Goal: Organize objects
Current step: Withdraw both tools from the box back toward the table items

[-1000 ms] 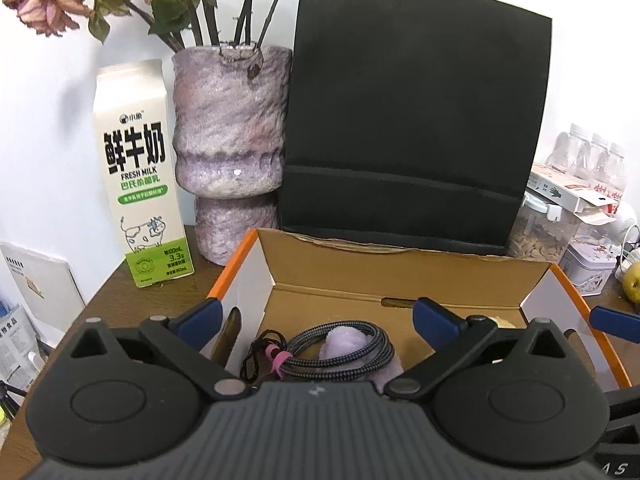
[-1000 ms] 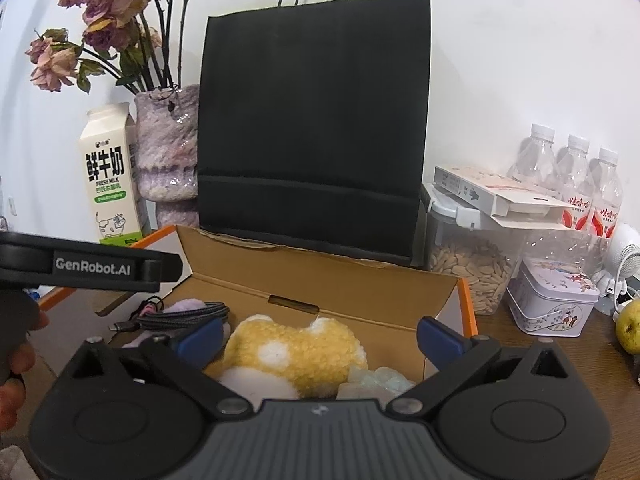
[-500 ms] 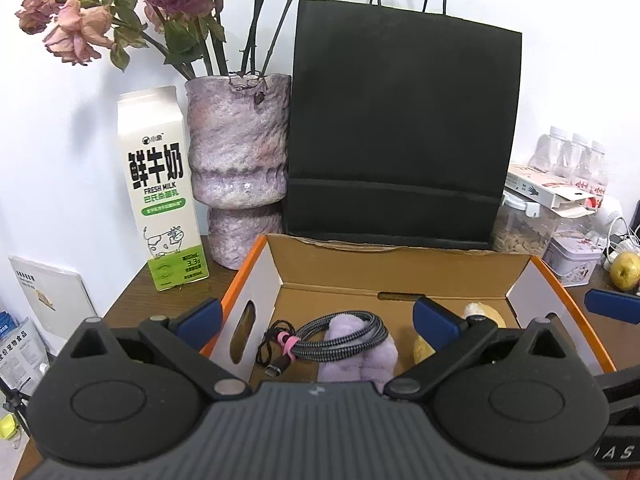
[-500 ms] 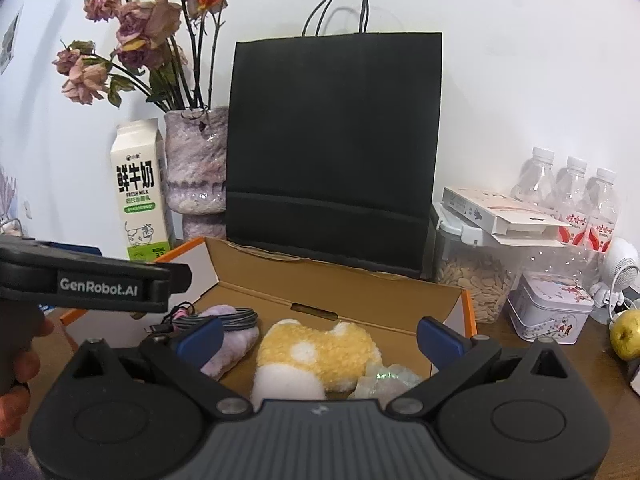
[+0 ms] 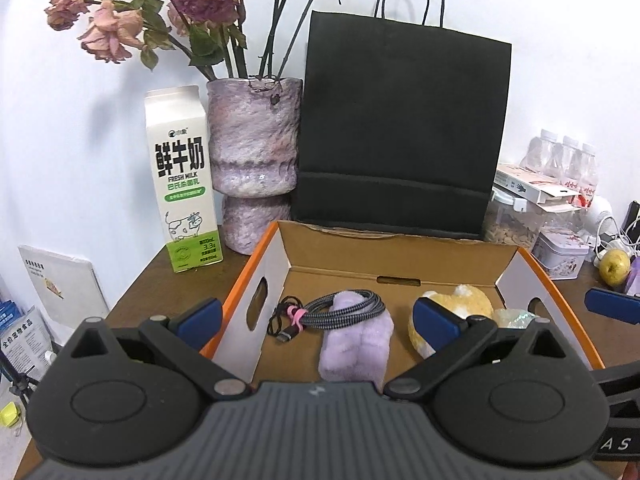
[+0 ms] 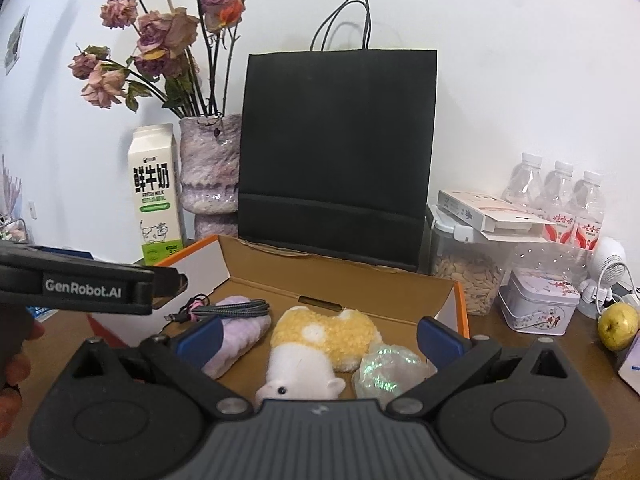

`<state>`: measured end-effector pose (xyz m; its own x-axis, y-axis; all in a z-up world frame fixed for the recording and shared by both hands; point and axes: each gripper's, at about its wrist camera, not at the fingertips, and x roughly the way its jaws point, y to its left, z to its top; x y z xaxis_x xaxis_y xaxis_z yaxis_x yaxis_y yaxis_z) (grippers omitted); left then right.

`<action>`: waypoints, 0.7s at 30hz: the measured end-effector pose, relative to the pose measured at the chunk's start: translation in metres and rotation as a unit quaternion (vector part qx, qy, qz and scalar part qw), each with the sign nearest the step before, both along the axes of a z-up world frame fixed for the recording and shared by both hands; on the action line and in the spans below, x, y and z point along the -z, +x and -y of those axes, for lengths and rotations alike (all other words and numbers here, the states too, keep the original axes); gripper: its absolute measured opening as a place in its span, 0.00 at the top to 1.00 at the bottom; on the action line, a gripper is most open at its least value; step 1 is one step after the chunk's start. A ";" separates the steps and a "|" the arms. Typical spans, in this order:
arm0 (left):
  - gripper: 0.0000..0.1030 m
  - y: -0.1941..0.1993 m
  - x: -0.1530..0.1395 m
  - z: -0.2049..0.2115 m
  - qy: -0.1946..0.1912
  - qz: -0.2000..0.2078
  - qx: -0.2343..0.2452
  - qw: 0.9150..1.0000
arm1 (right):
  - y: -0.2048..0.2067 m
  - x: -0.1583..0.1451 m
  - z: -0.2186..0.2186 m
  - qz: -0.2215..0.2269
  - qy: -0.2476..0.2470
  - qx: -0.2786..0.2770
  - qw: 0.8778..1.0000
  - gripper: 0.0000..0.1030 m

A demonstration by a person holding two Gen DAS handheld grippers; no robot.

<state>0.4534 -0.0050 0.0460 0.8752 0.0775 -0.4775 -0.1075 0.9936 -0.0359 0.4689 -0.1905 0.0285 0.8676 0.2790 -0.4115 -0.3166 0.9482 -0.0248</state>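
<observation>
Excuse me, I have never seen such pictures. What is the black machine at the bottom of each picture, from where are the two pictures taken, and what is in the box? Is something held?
There is no robot. A person holds one hand tool in each hand, and each tool has two fingers with blue pads and a camera looking forward along them. One picture comes from the left gripper, the other from the right gripper. Both are open and hold nothing.

In front stands an open cardboard box on a brown table. Inside lie a purple plush with a coiled cable on it, a yellow and white plush toy and a shiny crumpled wrapper. Behind the box stand a black paper bag, a vase of dried roses and a milk carton.
</observation>
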 end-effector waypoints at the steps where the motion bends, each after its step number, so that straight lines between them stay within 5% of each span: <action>1: 0.00 -0.003 0.000 0.000 0.001 -0.001 -0.003 1.000 | -0.004 0.000 0.000 0.000 0.000 0.000 1.000 0.00; 21: 0.00 -0.072 0.002 0.005 -0.003 -0.019 -0.011 1.000 | -0.070 -0.002 0.004 -0.002 0.004 -0.009 1.000 0.00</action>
